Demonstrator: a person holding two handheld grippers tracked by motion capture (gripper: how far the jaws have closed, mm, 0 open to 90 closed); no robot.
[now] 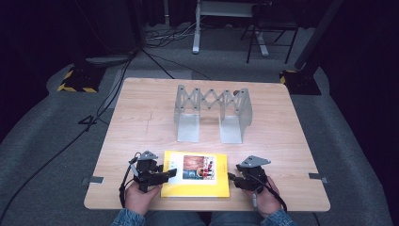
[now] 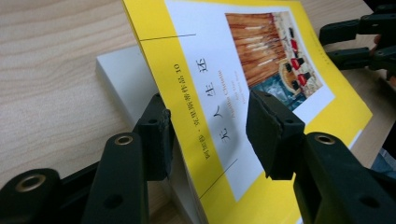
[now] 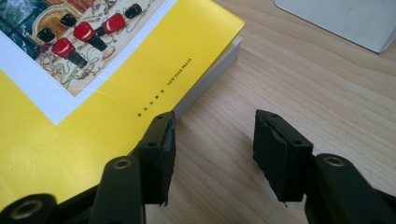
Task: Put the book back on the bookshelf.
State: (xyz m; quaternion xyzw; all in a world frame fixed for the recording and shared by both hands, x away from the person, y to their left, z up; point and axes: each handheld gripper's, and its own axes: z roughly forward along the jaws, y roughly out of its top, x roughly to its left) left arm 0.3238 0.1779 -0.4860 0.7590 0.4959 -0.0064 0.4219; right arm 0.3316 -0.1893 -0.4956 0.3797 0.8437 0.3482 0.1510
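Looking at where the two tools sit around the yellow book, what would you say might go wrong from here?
The left tool straddles only the lifted front cover of the yellow book, so closing and pulling might crease or tear it. The right tool is open over bare table beside the book's edge and could close on nothing.

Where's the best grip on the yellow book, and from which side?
Probably the short side edges. The yellow book lies flat, so jaws must straddle its thickness from the table side. The left gripper already has its jaws astride the lifted cover edge; the right gripper sits open beside the opposite edge.
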